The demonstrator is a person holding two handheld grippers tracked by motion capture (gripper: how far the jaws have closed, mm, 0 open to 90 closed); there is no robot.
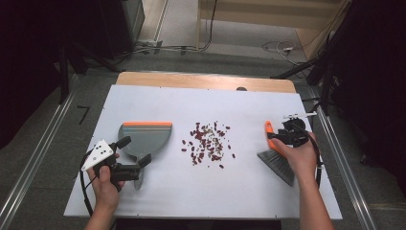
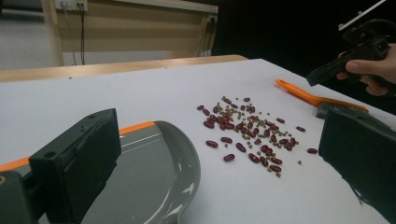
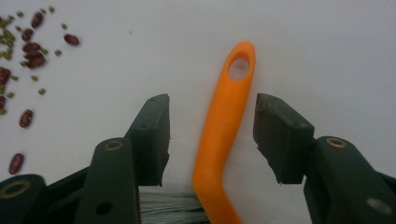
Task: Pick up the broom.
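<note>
Orange handle: the hand brush [image 3: 223,126] lay at the right of the white worktop [image 1: 158,98], its handle between the right claw [image 3: 211,135] jaws.
Right claw: part open, pads not yet touching.
Advice: centre, then close squarely on the handle.
Left claw [image 1: 135,151]: wide open, holding nothing, at the grey dustpan [image 1: 146,137].
Beans [image 1: 207,143]: scattered mid-worktop.

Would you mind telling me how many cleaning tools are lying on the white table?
2: a grey dustpan at the left by the left gripper, and an orange-handled brush at the right, its handle between the right gripper's jaws.
</note>
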